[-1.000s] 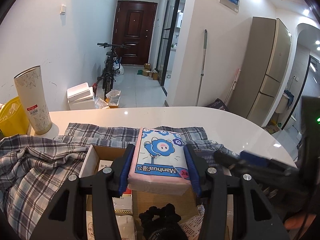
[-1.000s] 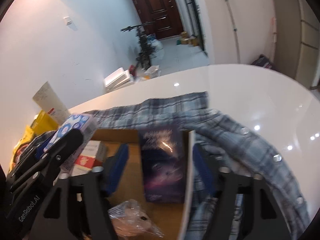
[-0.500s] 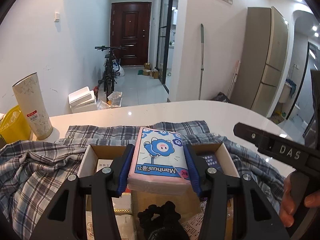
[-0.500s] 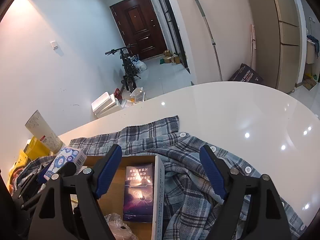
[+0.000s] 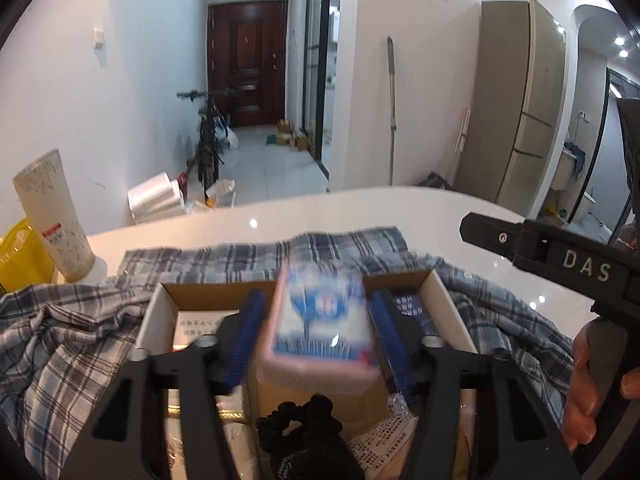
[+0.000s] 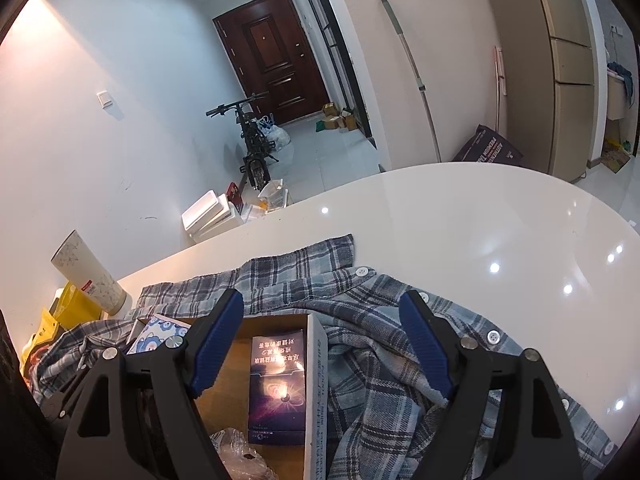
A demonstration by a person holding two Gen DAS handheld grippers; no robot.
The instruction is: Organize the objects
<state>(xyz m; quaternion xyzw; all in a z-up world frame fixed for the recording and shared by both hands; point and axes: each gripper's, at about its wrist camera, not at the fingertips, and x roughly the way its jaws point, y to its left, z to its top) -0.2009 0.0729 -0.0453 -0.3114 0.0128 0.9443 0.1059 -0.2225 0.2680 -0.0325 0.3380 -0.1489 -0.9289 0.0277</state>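
Observation:
A pink and blue tissue pack (image 5: 320, 320), blurred, sits between the fingers of my left gripper (image 5: 318, 326) above an open cardboard box (image 5: 448, 304); the blue pads have spread off its sides, with a gap on the left. The box holds a dark purple box (image 6: 276, 392), a white box (image 5: 200, 326), a black hair tie (image 5: 304, 432) and wrapped packets. My right gripper (image 6: 322, 354) is open and empty over the box's right wall (image 6: 316, 380). The tissue pack shows in the right wrist view (image 6: 154, 334) too.
A plaid shirt (image 6: 392, 384) lies bunched around the box on a white table (image 6: 500, 216). A tall patterned cup (image 5: 52, 216) and a yellow bag (image 5: 20, 256) stand at the left. The right gripper's body (image 5: 560, 260) reaches in from the right.
My left gripper's fingers have spread apart off the tissue pack, which now looks blurred. My right gripper has lifted out of the box, opened wider and pulled back.

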